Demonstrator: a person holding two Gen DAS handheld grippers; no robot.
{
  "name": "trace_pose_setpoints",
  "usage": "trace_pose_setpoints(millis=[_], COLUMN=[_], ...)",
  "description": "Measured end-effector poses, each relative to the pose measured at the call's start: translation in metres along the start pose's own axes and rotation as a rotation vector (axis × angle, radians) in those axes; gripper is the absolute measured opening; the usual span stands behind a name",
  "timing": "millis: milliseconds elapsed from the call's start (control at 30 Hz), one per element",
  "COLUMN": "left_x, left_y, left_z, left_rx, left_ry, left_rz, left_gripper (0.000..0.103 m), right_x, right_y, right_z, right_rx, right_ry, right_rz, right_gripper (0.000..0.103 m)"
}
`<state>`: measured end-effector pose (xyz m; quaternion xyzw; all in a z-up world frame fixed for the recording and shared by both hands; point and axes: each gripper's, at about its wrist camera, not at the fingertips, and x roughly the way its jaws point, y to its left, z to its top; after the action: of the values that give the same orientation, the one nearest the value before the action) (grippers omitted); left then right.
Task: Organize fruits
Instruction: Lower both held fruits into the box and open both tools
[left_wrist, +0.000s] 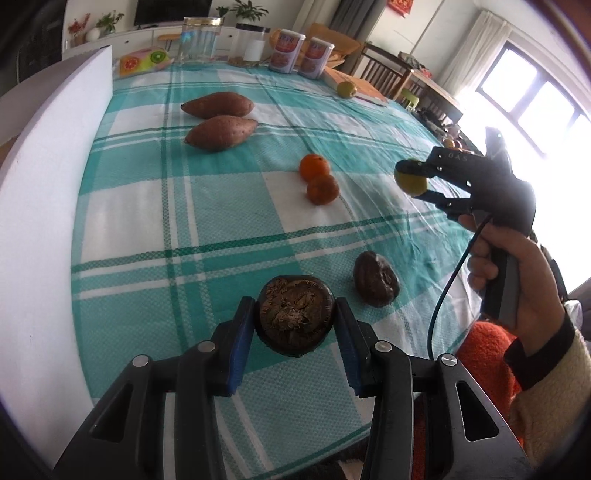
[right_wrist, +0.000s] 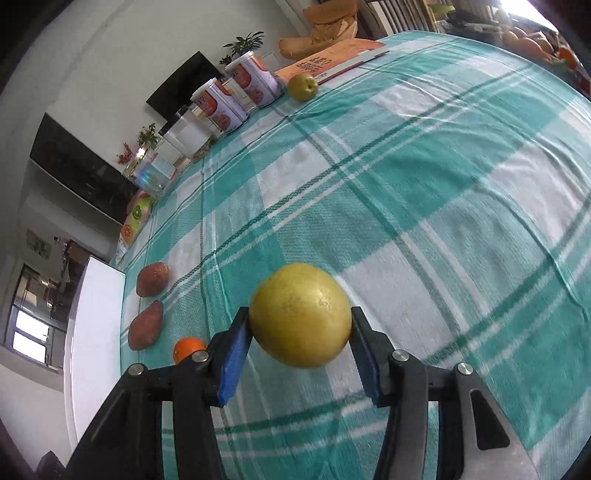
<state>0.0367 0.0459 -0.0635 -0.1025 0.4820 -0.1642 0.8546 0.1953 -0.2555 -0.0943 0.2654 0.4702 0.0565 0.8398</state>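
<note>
a yellow pear (right_wrist: 300, 314) is held aloft in the right gripper (right_wrist: 300, 345) – its likely partner, a second pear (right_wrist: 303, 86), lies far ahead. a dark fruit (left_wrist: 294, 318) is clamped in the left gripper (left_wrist: 294, 345).

Daylight floods in from window (left_wrist: 532, 88) beyond table's right edge; you get blown-out white glare there, washing out right gripper (left_wrist: 415, 181) and your hand (left_wrist: 517, 273) behind it. Tablecloth (left_wrist: 229, 206) evenly bright, shadows under fruit soft and short. Strong fisheye bending in both views; dark vignette at corners. Right wrist view tilted, motion blur smearing tablecloth stripes at near edge and yellow fruit (right_wrist: 300, 315) outline slightly soft. Left wrist view mostly sharp.
</note>
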Motion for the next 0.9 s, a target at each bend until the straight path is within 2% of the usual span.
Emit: trace_pose_setpoints(millis=[167,300,367,467,567,633,733,900], left_x=[-0.035,-0.079,-0.103,-0.138,-0.161,-0.166,-0.169,-0.159], left_y=[-0.008,0.004,0.019,0.052,0.096,0.127,0.165,0.205], left_z=[0.007,0.02,0.026,0.028,0.023,0.015,0.001,-0.017], left_rx=[0.0,-0.043,-0.069,-0.113,-0.18,-0.232,-0.296,-0.373], left_ry=[-0.074,-0.165,-0.215,-0.285,-0.328,-0.32,-0.303,-0.249], left_rz=[-0.032,-0.051,-0.032,0.057,0.185,0.283,0.387,0.495], left_gripper=[0.044,0.044,0.044,0.044,0.044,0.044,0.044,0.044], right_x=[-0.026,-0.042,-0.047,-0.052,-0.049,-0.044,-0.034,-0.012], right_y=[0.017,0.075,0.115,0.178,0.241,0.279,0.325,0.365], right_z=[-0.015,-0.034,-0.049,-0.076,-0.112,-0.139,-0.179,-0.23], right_rx=[0.006,-0.078,-0.139,-0.253,-0.383,-0.48,-0.617,-0.784], right_ry=[0.008,0.028,0.051,0.098,0.167,0.214,0.26,0.313], right_rz=[0.098,0.228,0.302,0.396,0.464,0.49,0.498,0.479], right_gripper=[0.052,0.052,0.052,0.052,0.052,0.052,0.052,0.052])
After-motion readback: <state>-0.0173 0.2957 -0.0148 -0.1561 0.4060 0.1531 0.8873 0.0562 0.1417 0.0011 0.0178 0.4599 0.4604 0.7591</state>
